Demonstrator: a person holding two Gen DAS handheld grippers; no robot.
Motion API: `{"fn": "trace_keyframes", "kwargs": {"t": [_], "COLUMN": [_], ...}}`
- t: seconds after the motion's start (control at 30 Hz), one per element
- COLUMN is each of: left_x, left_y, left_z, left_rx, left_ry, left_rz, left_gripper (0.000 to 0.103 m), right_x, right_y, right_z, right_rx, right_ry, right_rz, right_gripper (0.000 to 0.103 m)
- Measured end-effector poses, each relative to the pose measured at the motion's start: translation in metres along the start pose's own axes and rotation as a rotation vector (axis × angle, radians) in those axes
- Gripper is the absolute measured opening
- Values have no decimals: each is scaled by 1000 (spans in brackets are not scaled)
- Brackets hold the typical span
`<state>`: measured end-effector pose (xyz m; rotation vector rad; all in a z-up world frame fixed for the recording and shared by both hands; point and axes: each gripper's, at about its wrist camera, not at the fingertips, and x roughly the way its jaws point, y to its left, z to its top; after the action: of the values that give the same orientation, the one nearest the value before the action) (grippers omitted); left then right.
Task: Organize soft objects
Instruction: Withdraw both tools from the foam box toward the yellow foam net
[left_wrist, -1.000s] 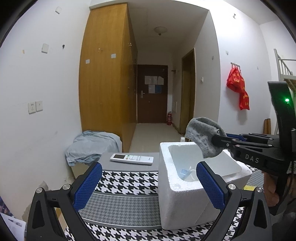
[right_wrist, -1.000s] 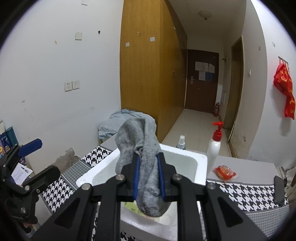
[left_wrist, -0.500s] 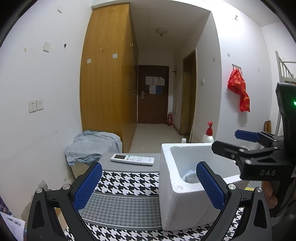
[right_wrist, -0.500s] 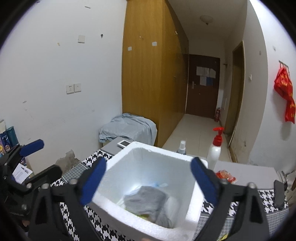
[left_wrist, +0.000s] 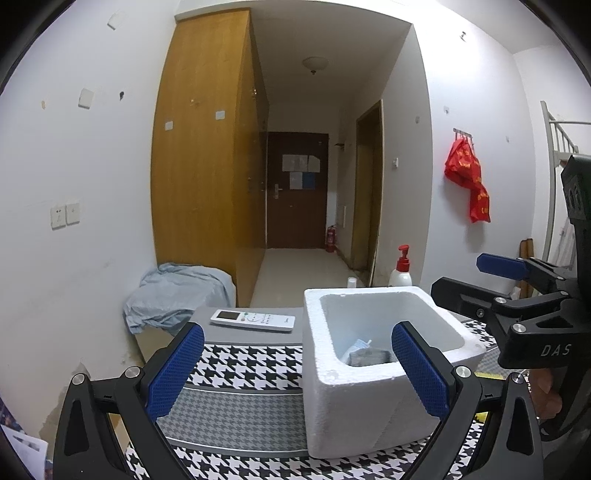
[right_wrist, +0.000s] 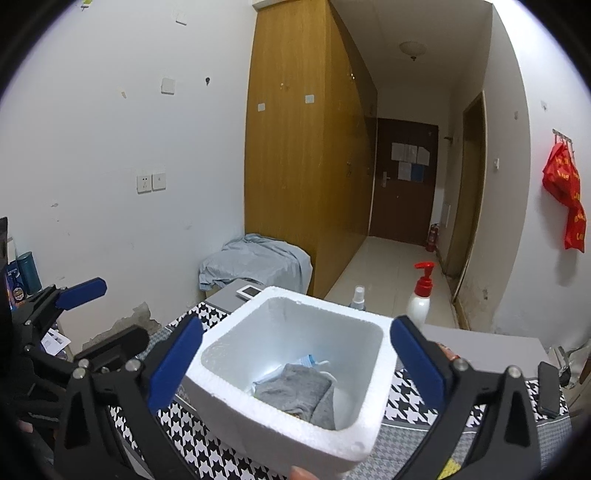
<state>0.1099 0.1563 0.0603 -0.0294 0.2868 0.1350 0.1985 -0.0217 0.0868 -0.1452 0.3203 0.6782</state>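
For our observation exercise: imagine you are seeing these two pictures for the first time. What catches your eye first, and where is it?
The white foam box stands out first, sitting on the houndstooth-patterned table cover, with a grey sock lying inside it. The right gripper hangs over the box with its blue pads spread wide and nothing between them. Farther back, a red bag hangs on the right-hand wall.

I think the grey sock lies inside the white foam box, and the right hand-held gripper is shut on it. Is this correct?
Not quite. The grey sock does lie inside the white foam box, but the right hand-held gripper is open above it, holding nothing. The right wrist view shows this.
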Motion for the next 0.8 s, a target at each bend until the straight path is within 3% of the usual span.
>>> {"fn": "trace_keyframes", "kwargs": {"t": [0.8], "left_x": [-24], "left_y": [-33], "left_z": [7], "left_rx": [43], "left_ry": [-50], "left_rz": [-87], "left_gripper": [102], "right_x": [-69], "right_y": [-16], "right_z": [-8], "right_rx": [22], "right_ry": [-100], "right_rz": [-21], "right_gripper": [103]}}
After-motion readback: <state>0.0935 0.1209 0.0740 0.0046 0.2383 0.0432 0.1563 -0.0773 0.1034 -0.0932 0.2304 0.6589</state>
